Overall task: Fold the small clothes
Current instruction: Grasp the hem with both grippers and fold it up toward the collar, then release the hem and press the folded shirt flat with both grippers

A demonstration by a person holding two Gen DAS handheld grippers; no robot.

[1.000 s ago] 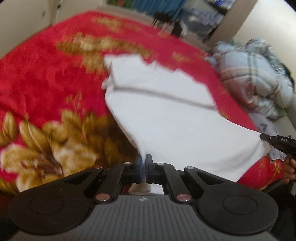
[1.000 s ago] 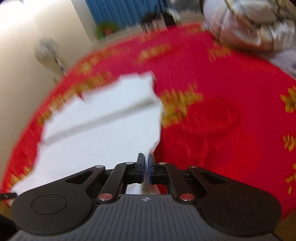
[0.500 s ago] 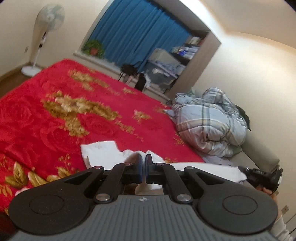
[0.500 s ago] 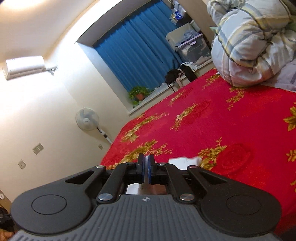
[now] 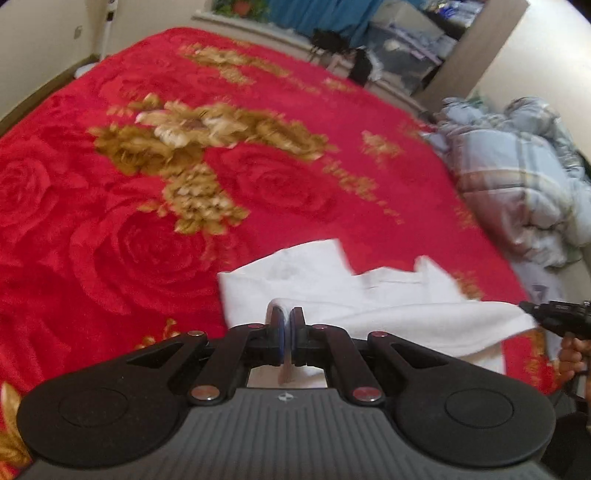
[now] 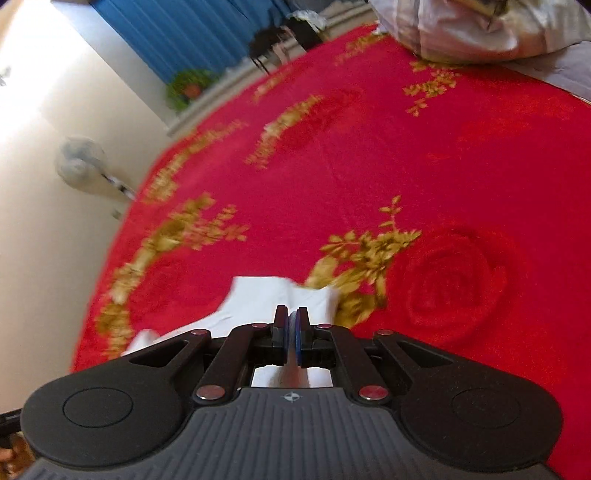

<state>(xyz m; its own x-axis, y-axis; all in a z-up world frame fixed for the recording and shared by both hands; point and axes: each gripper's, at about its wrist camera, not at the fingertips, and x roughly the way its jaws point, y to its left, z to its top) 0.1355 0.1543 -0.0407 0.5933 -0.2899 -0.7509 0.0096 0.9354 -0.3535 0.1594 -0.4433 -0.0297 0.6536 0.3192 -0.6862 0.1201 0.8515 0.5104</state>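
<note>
Plaid quilt [image 5: 524, 192] beyond white garment [image 5: 369, 295]

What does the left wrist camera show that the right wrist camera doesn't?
Only the left wrist view: the right gripper seen from the side, pinching the far end of the white garment, and storage boxes. Only the right wrist view: a standing fan. Both: the red floral blanket, the plaid quilt, the blue curtain, and a gripper shut on the cloth, like the left gripper.
</note>
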